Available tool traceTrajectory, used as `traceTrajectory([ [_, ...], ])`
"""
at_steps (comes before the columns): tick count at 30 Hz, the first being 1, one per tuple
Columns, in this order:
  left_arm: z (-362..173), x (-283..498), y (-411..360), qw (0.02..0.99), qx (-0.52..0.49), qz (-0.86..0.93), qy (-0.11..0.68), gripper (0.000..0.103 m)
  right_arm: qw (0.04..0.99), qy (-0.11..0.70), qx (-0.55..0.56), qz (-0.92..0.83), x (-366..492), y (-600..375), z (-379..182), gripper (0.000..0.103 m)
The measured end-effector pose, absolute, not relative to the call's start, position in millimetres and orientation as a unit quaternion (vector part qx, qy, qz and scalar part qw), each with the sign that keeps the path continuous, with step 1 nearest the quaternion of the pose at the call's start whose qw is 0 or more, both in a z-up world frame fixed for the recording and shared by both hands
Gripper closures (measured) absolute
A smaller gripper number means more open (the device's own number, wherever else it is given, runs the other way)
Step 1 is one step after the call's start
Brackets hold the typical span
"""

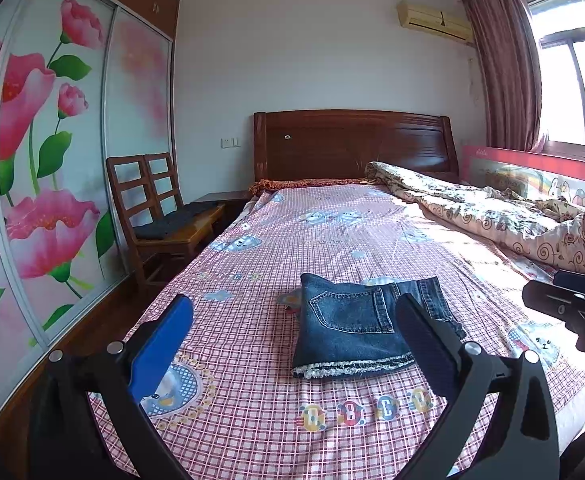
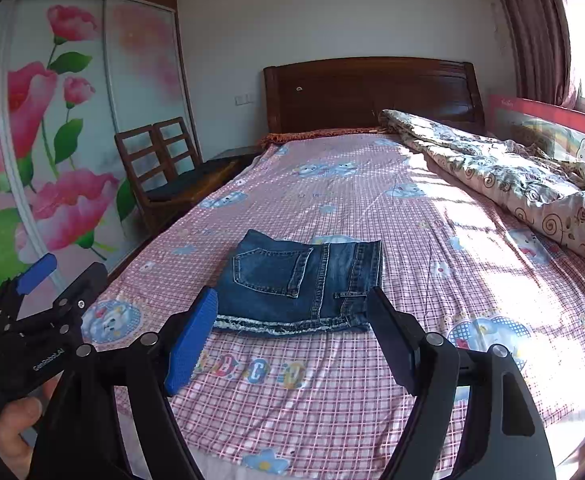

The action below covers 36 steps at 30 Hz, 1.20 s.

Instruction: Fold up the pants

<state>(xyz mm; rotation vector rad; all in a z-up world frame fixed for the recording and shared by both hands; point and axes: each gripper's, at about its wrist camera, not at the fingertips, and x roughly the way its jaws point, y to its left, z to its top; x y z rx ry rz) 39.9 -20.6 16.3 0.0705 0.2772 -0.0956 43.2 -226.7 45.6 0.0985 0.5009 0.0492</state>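
On the bed (image 2: 332, 400) lie folded denim pants (image 2: 296, 284): soft, weighty; grip the frayed hem. Both tongs, left (image 1: 294, 320) and right (image 2: 292, 312), stand wide, empty.

Denim pants (image 1: 356, 328) (image 2: 298, 284): dark blue, faded at centre, folded into 1 compact, roughly rectangular stack. Flat on the pink checked bed (image 1: 332, 236) (image 2: 372, 208), near its foot end. 1 back pocket facing up, pale contrast stitching, seam running beside it. Frayed whitish hem along the near edge. Nothing touching; lying free.
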Motion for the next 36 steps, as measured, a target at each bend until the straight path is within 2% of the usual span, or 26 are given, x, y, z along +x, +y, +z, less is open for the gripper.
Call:
traceTrajectory([
  [36, 10.8, 45.2, -22.4, 0.985, 0.051, -0.051, 0.159, 0.002, 0.964, 0.259, 0.050, 0.029, 47.3, -227.8, 43.6, 0.027],
])
